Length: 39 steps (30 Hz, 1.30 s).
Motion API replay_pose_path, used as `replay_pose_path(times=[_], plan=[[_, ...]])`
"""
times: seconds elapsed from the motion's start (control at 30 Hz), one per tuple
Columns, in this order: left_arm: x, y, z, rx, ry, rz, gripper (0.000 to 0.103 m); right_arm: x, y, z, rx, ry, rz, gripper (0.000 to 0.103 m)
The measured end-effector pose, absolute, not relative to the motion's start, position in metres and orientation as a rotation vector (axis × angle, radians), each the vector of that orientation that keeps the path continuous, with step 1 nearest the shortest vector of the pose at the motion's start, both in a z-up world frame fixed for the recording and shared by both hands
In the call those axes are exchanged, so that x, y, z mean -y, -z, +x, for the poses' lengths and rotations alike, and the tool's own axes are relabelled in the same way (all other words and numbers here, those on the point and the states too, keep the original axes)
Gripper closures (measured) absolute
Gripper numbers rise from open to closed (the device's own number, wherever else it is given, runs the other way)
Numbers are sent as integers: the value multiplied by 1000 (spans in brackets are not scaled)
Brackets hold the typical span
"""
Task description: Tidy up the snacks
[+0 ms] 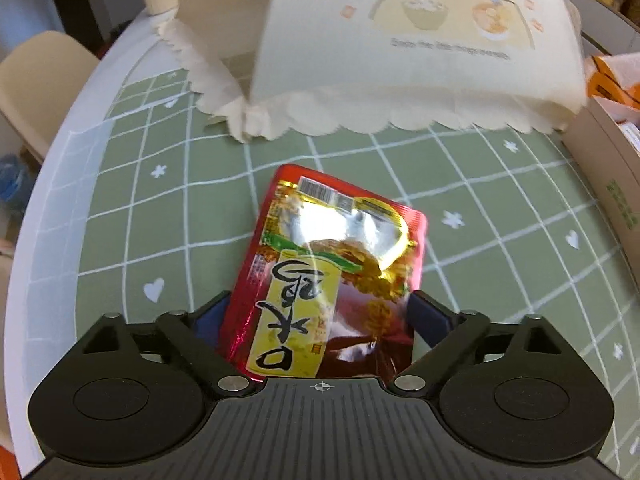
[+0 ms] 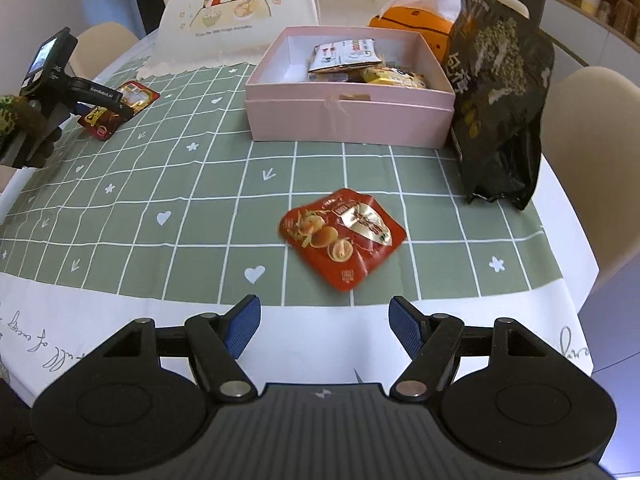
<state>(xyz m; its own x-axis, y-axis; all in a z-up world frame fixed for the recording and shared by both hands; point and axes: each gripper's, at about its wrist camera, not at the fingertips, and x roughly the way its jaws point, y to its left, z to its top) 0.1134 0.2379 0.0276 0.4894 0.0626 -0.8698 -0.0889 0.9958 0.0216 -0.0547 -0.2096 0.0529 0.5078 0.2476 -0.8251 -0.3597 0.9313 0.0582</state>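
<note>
Both wrist views look steeply down, sharing the green checked tablecloth (image 1: 360, 152).

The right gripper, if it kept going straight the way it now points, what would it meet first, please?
Most likely the flat red foil snack packet, lying on the green checked tablecloth just ahead of the right gripper. Its open blue-padded fingers hold nothing. Depth is hard to judge, so it might touch cloth first.

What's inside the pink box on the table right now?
The pink box holds several snack packets: a white one on top and a yellow one at the right. Its near wall hides the floor and anything lower.
</note>
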Motion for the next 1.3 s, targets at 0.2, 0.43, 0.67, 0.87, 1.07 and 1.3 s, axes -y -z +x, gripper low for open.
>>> replay_pose_path(times=[0.2,0.43,0.67,0.87,1.07,1.3], plan=[[-194,-45,75,-964,-21,-53,47,215,-51,-48,-972,-349,-106,31],[-121,-52,22,-879,159,-123,74,211,-49,-31,-965,-332,-120,31],[-74,-59,-2,-868,258,-99,79,198,-51,-25,-949,-338,-156,31],[-37,-63,-6,-873,410,-78,78,194,-50,-31,-949,-341,-172,31],[-3,-63,-8,-861,429,-5,69,203,-51,-34,-943,-311,-162,31],[20,-65,-15,-925,594,-17,56,212,-53,-37,-943,-287,-147,31]])
